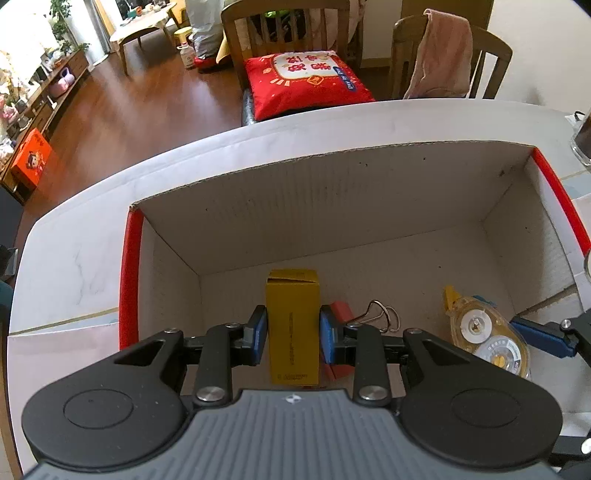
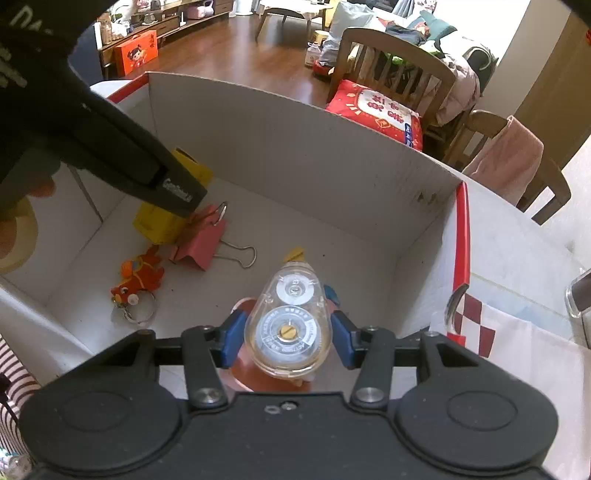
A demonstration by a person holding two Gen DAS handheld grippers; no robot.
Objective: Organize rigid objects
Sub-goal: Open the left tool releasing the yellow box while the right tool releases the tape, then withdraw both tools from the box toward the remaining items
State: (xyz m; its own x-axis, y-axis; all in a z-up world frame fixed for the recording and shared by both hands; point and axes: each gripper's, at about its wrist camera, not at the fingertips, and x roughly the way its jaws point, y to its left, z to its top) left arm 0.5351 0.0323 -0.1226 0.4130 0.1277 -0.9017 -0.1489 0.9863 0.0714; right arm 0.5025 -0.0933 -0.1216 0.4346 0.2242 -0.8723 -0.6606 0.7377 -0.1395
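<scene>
My left gripper (image 1: 293,334) has its blue jaws clamped on the sides of a small yellow cardboard carton (image 1: 293,325), held low inside the open white cardboard box with red edges (image 1: 332,192). My right gripper (image 2: 284,338) has its jaws closed against a clear teardrop-shaped correction tape dispenser (image 2: 288,325), also down in the box. On the box floor just beyond lies a pink binder clip with wire handles (image 2: 201,240), beside the carton, and a red fish keychain on a metal ring (image 2: 138,280) near it. The box sits on the white marble-look tabletop (image 1: 74,240). Farther off, a red printed cushion (image 1: 306,81) rests on a wooden chair (image 1: 288,22).
</scene>
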